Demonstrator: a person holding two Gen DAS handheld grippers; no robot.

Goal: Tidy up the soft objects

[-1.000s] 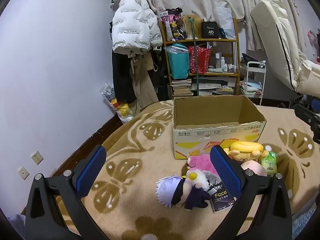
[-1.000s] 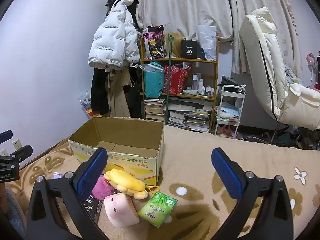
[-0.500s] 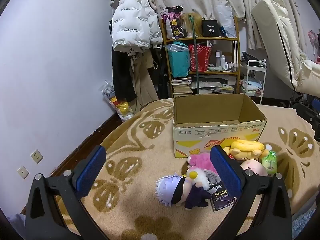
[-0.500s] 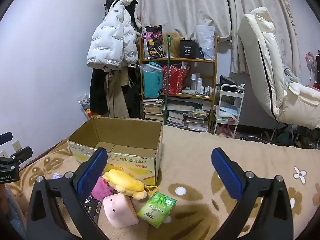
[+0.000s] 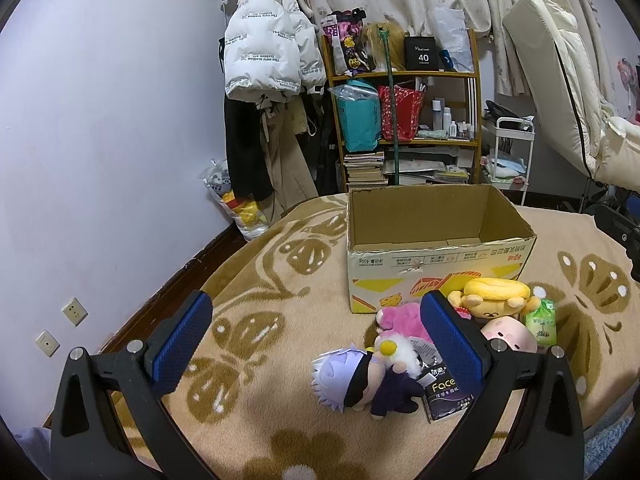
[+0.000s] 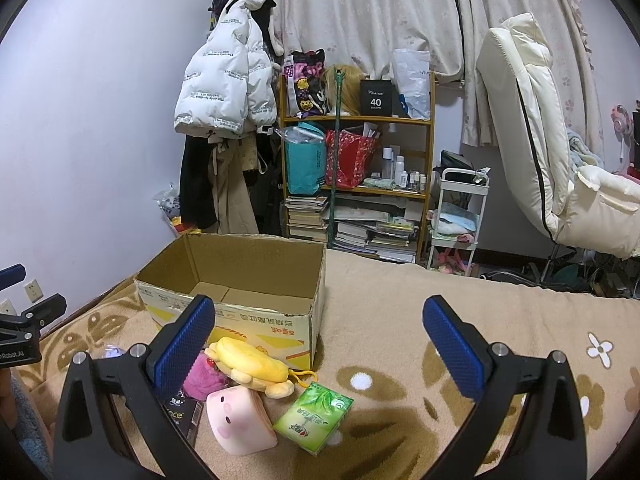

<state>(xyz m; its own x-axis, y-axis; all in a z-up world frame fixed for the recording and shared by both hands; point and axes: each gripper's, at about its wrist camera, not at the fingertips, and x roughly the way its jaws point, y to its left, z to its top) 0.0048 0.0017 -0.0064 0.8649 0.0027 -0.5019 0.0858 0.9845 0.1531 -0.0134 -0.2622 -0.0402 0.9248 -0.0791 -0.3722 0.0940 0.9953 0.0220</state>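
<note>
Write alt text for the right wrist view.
The open right tool hovers above a patterned blanket, holding nothing. Lower left, a yellow plush, pink pig toy and green tissue pack lie before an open cardboard box.

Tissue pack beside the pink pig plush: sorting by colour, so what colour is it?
Green, clearest in the right wrist view: tissue pack.

The pink plush (image 5: 404,316) lies half behind the left gripper's (image 5: 316,344) finger and under the yellow plush (image 5: 494,294). The black packet (image 6: 182,414) is partly hidden behind the right gripper's (image 6: 320,344) frame, its lettering cut short.
</note>
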